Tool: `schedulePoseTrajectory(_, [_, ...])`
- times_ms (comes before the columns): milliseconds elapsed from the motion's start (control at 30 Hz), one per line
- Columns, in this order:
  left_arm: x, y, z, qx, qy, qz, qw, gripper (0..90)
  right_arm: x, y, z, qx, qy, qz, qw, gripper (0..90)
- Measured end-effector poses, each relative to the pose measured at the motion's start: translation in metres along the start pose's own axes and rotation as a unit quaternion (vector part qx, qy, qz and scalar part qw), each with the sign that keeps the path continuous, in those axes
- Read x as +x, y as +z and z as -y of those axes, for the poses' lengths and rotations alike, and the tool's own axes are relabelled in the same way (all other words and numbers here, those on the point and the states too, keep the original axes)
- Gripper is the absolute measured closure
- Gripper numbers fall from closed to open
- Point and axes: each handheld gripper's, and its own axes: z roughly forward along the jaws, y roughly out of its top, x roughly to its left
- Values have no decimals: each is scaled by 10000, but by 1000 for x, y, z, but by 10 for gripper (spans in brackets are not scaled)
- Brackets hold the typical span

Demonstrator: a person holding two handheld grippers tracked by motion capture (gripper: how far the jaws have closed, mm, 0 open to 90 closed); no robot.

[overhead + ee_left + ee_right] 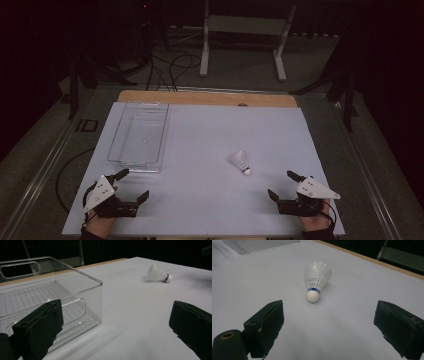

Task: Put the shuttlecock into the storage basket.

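I see both grippers, left (134,185) and right (283,184), spread wide near the white desk's (210,200) front corners; shuttlecock (241,162) lies right of centre, dim room, cables (170,65) probably behind

Shuttlecock (316,277) is all white, feathers and cork tip, with a thin blue band printed with tiny white lettering around the neck. The bin (138,135) is see-through clear plastic with a ribbed bottom, and it's on a pale bluish-white table (210,200) with a tan wood strip along the far edge. Both grippers are matte black, left (134,184) and right (282,184), each with a light grey triangle plate dotted with small dark holes.
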Motion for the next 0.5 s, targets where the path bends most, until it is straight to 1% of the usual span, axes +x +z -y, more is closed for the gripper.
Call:
schedulePoseTrajectory(200, [-1,0,0,2,-3,34,10000,1,0,-1,0,-11,-11,5,10000,92])
schedulePoseTrajectory(367, [-1,1,0,29,10,52,10000,2,0,-2,-1,-18,61,-21,10000,91])
schedulePoseTrajectory(433, [-1,1,0,79,51,54,9999,2,0,-2,-1,-32,91,-60,9999,91])
schedulePoseTrajectory(500, [-2,1,0,86,48,67,9999,2,0,-3,-2,-20,95,-45,9999,85])
